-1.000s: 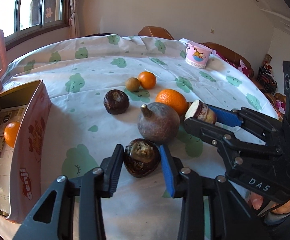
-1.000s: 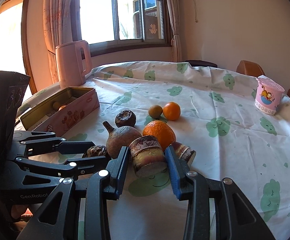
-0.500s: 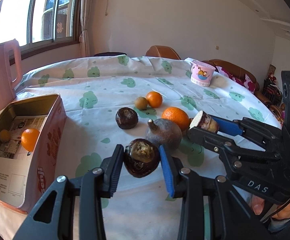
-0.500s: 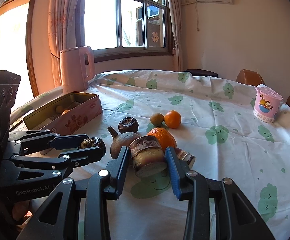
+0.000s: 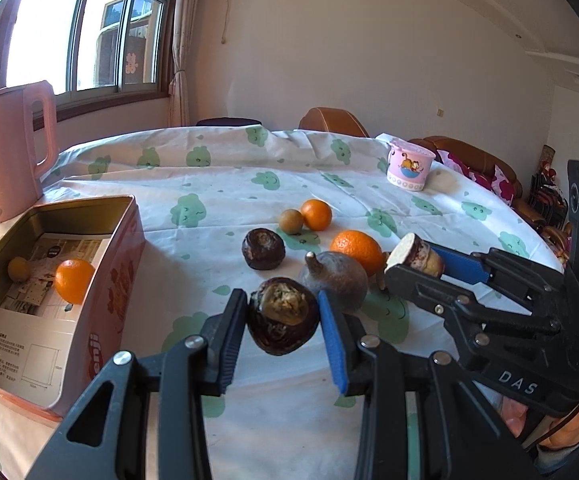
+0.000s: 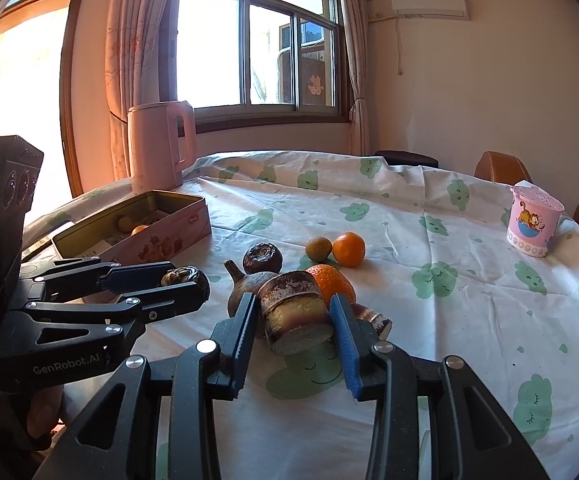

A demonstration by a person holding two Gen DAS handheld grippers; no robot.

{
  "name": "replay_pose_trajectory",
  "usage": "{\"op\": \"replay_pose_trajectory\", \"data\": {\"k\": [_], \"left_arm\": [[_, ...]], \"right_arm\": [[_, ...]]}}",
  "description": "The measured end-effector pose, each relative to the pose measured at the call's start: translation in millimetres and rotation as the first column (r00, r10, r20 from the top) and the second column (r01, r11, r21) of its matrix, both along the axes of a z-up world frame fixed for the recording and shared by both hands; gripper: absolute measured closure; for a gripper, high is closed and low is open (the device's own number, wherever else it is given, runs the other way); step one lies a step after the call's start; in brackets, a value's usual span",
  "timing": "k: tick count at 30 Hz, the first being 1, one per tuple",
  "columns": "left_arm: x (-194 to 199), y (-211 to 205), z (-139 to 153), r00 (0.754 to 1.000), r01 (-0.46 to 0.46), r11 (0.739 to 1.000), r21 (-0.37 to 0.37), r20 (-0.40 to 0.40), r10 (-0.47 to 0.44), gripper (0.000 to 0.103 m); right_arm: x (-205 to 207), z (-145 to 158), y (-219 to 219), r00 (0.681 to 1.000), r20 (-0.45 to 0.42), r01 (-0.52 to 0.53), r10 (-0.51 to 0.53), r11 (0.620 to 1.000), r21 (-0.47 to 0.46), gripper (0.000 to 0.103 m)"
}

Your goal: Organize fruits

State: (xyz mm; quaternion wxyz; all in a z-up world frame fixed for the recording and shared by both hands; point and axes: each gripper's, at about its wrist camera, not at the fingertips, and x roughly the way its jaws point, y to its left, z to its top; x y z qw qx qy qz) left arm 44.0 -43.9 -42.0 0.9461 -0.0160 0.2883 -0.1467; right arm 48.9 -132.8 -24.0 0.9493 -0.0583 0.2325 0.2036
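My left gripper point(image 5: 283, 314) is shut on a dark brown water chestnut point(image 5: 282, 320) and holds it above the table. My right gripper point(image 6: 295, 320) is shut on a short sugarcane piece point(image 6: 294, 312), also lifted; it shows in the left wrist view point(image 5: 413, 259) too. On the cloth lie a brown bulb with a stem point(image 5: 334, 275), a big orange point(image 5: 356, 249), another water chestnut point(image 5: 263, 249), a small orange point(image 5: 317, 214) and a brownish round fruit point(image 5: 290, 221). A second sugarcane piece point(image 6: 373, 319) lies behind my right gripper.
An open pink tin point(image 5: 101, 280) at the left holds an orange point(image 5: 74, 281) and a small yellow fruit point(image 5: 18, 269). A pink kettle point(image 5: 13, 148) stands behind it. A pink cartoon cup point(image 5: 410, 169) stands far right. Chairs ring the table.
Both grippers have risen with their held pieces. The table objects have not moved.
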Motion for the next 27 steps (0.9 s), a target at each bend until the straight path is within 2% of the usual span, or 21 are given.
{"op": "replay_pose_trajectory", "data": {"k": [27], "left_arm": [[-10.3, 0.1, 4.7, 0.996, -0.026, 1.000, 0.009, 0.084, 0.025, 0.064]], "right_arm": [[-7.7, 2.2, -1.5, 0.998, 0.054, -0.017, 0.016, 1.000, 0.013, 0.063]]}}
